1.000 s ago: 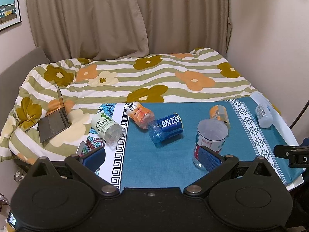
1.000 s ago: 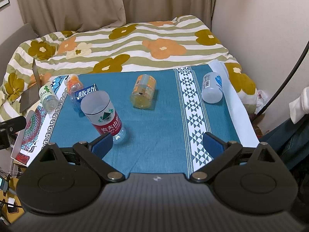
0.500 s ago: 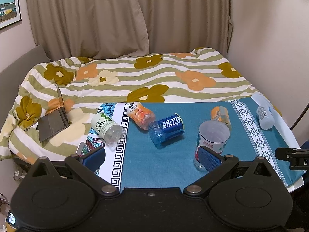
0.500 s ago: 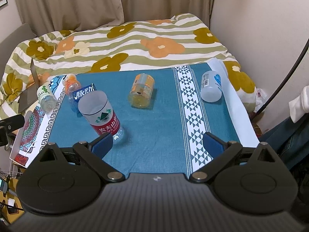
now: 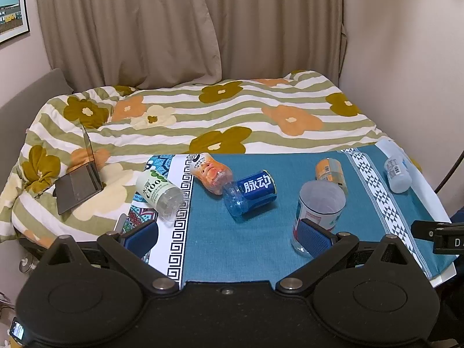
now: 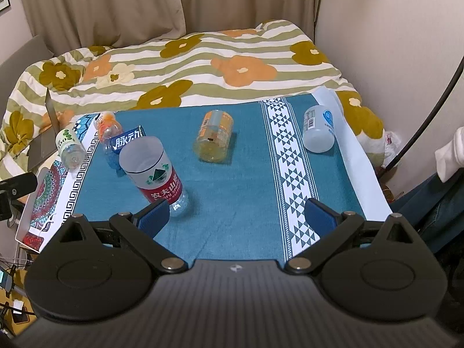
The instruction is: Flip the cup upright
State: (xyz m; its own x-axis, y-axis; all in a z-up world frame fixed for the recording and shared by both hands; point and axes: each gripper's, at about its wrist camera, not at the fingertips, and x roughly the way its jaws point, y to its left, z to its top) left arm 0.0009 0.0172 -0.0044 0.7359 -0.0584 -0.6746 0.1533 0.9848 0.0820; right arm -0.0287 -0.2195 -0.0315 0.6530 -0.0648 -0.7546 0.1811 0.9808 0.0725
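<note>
Several cut-bottle cups sit on a teal cloth (image 5: 255, 249). A red-labelled cup (image 5: 317, 214) (image 6: 155, 174) stands with its open end up. Lying on their sides are a blue-labelled cup (image 5: 252, 192) (image 6: 121, 143), an orange cup (image 5: 210, 172) (image 6: 106, 124), a green-and-white cup (image 5: 159, 192) (image 6: 69, 149), a yellow-orange cup (image 5: 329, 171) (image 6: 214, 136) and a white cup (image 5: 397, 172) (image 6: 318, 130). My left gripper (image 5: 227, 235) is open and empty; its right finger (image 5: 314, 236) is in front of the red-labelled cup. My right gripper (image 6: 236, 216) is open and empty near the cloth's front edge.
The cloth lies at the foot of a bed with a flowered striped duvet (image 5: 203, 116). A half-open laptop (image 5: 79, 182) rests on the duvet at the left. A patterned white border (image 5: 177, 229) edges the cloth. Walls and curtains close in the back and right.
Both cameras have drifted slightly, so the cups sit a little lower and to the right in the views. No cup has moved and both grippers stay open.
</note>
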